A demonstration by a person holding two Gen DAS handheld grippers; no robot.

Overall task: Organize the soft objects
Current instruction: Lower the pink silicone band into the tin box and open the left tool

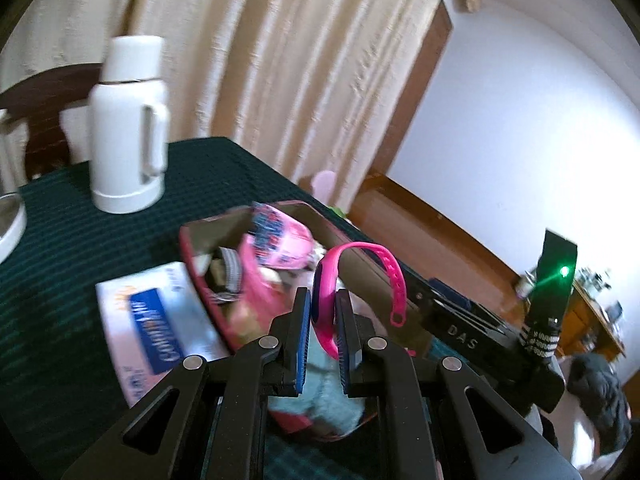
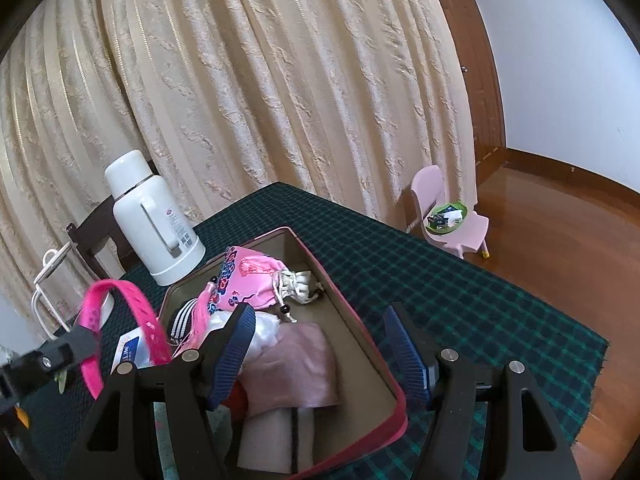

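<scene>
1. A table [image 2: 460, 280] covered with a dark green checked cloth is seen in both wrist views; a cream curtain [image 2: 260, 80] hangs behind it.
2. A shallow box [image 2: 352, 312] with a red rim is placed on the cloth, near the middle of the table. Soft items are held inside it.
3. A white flask [image 2: 154, 220] is stood upright on the cloth behind the box, apart from it.
4. A pink chair [image 2: 452, 220] is seen on the wooden floor beyond the table, with a green bowl on its seat.
5. A blue and white packet [image 1: 156, 320] is laid flat on the cloth, against the left side of the box.
6. A pink patterned pouch [image 2: 252, 280] is laid in the far part of the box, with a beige drawstring end beside it.
7. A pale pink cloth [image 2: 296, 364] is laid in the near part of the box, below the pouch.
8. The left gripper [image 1: 323, 320] is clenched on a pink band [image 1: 320, 296]. The band is pinched between the blue pads and is held above the near left part of the box; its strap curves up and over to the right.
9. The right gripper [image 2: 320, 348] is released, with the fingers spread wide over the near end of the box. Nothing is held between them.
</scene>
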